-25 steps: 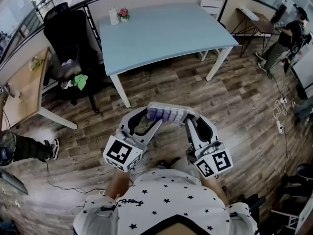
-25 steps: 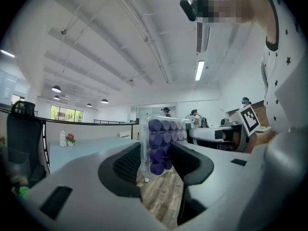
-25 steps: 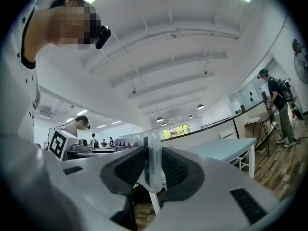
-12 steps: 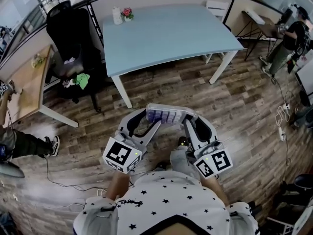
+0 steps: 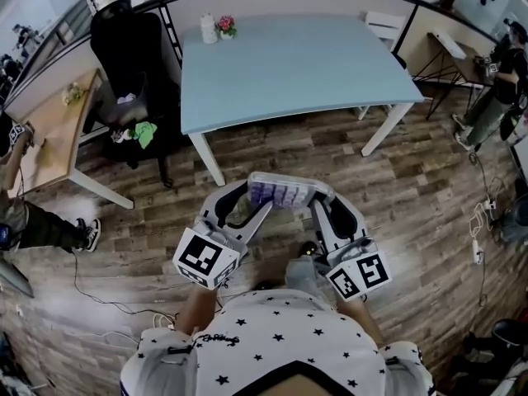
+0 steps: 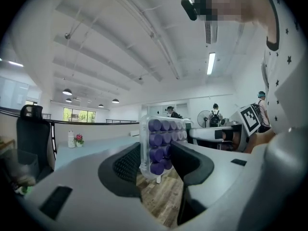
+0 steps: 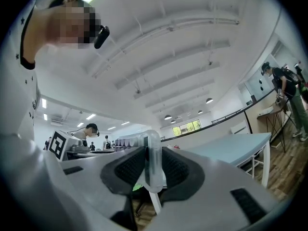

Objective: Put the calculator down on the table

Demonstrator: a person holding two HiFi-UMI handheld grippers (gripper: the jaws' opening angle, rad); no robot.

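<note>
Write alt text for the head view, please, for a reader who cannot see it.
The left gripper and right gripper hold a clear plastic calculator with purple keys between them, above a wood-plank floor. A pale blue rectangular table stands just ahead.

1. calculator (image 5: 285, 193): clear glossy plastic case, purple keys.
2. table (image 5: 289, 64): smooth matt pale-blue top.
3. floor (image 5: 429, 180): wood-grain planks, slight sheen.
4. pads (image 6: 126, 166): black, ribbed, matt.
5. shirt (image 5: 280, 337): matt cloth.
</note>
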